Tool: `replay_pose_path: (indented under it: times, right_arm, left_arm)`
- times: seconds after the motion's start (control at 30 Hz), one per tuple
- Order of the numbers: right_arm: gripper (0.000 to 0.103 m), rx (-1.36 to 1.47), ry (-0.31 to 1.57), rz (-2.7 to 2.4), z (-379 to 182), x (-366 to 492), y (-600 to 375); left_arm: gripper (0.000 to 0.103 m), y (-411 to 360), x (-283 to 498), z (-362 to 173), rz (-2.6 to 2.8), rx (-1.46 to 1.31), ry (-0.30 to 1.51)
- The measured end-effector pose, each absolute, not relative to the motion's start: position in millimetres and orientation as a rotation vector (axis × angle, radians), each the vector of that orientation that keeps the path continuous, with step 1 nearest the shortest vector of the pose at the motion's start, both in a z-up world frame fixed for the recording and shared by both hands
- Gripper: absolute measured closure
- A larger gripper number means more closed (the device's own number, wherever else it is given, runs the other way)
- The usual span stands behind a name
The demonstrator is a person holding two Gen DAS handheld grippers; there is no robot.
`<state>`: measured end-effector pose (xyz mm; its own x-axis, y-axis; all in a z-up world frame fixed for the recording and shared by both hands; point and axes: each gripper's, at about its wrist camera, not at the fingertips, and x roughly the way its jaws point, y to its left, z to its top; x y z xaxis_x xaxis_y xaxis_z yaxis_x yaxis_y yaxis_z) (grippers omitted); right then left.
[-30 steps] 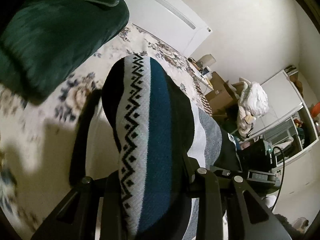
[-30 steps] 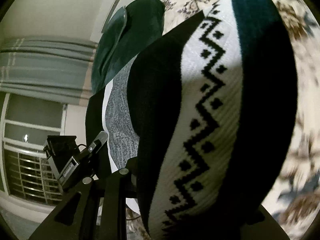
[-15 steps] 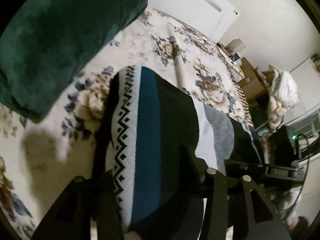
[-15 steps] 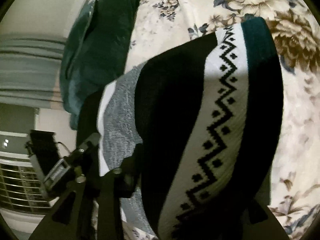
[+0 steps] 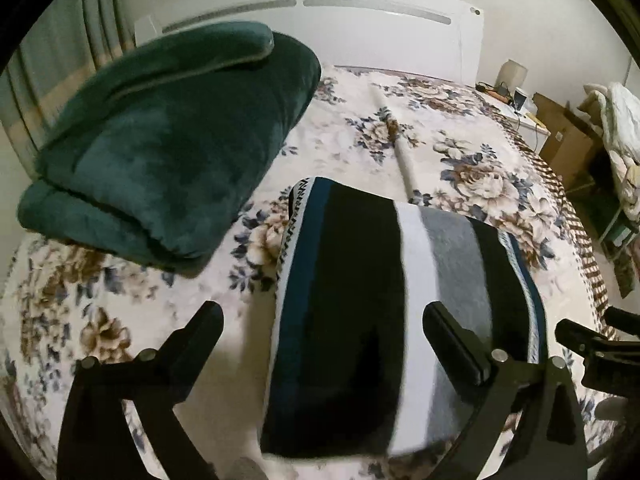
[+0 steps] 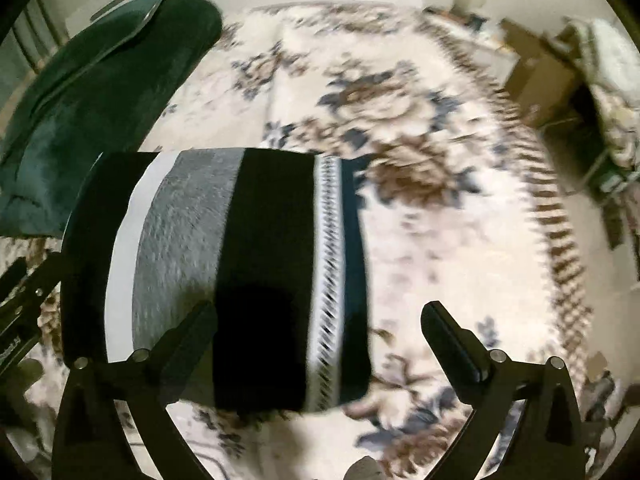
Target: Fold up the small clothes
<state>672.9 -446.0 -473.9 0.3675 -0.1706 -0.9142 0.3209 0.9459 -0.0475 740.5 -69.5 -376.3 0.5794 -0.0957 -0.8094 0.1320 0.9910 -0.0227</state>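
Observation:
A folded striped knit garment (image 5: 384, 312) with black, white, grey and teal bands and a zigzag trim lies flat on the floral bed cover (image 5: 440, 148). It also shows in the right wrist view (image 6: 224, 280). My left gripper (image 5: 320, 320) is open and empty, its fingers spread on either side above the garment's near part. My right gripper (image 6: 320, 320) is open and empty over the garment's right edge. The right gripper's body (image 5: 600, 356) shows at the right edge of the left wrist view.
A folded dark green blanket (image 5: 168, 140) lies on the bed to the left, also in the right wrist view (image 6: 92, 92). A white headboard (image 5: 360, 28) stands behind. Cardboard boxes (image 5: 564, 140) and piled bedding (image 5: 616, 120) stand off the bed's right side.
Both grippers let go of the striped garment and opened. The garment now lies flat on the bed, and both grippers have drawn back and tilted level.

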Motion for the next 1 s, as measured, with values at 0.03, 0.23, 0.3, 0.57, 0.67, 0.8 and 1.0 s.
replay_pose_path:
  times: [0.03,0.23,0.3,0.57,0.67,0.8,1.0]
  right_arm:
    - [0.0,0.135,1.129,-0.348,-463.4,661.1,-445.2]
    - [0.0,0.077,1.049,-0.41,-405.5,605.7,-433.4]
    - [0.0,0.062,1.023,-0.417,-380.9,583.9,-427.6]
    - [0.0,0.022,0.918,-0.429,-266.8,485.3,-399.3]
    - [0.0,0.011,0.873,-0.439,-224.6,446.7,-389.5]
    - [0.0,0.007,0.81,-0.449,-172.2,391.5,-372.6]
    - [0.0,-0.006,0.736,-0.427,-106.0,314.6,-345.9]
  left_arm:
    - [0.001,-70.3,733.0,-369.9,-0.124,0.041,0.941]
    - [0.001,-68.8,684.0,-318.9,-0.093,0.028,0.921]
    - [0.001,-68.4,666.5,-299.3,-0.076,0.037,0.91]
    - [0.001,-62.9,579.1,-212.5,-0.066,0.035,0.857]
    - [0.001,-63.3,538.4,-179.7,-0.077,0.027,0.841]
    - [0.001,-62.4,491.6,-141.7,-0.078,0.021,0.811]
    - [0.001,-55.7,429.4,-92.1,-0.065,0.028,0.764]
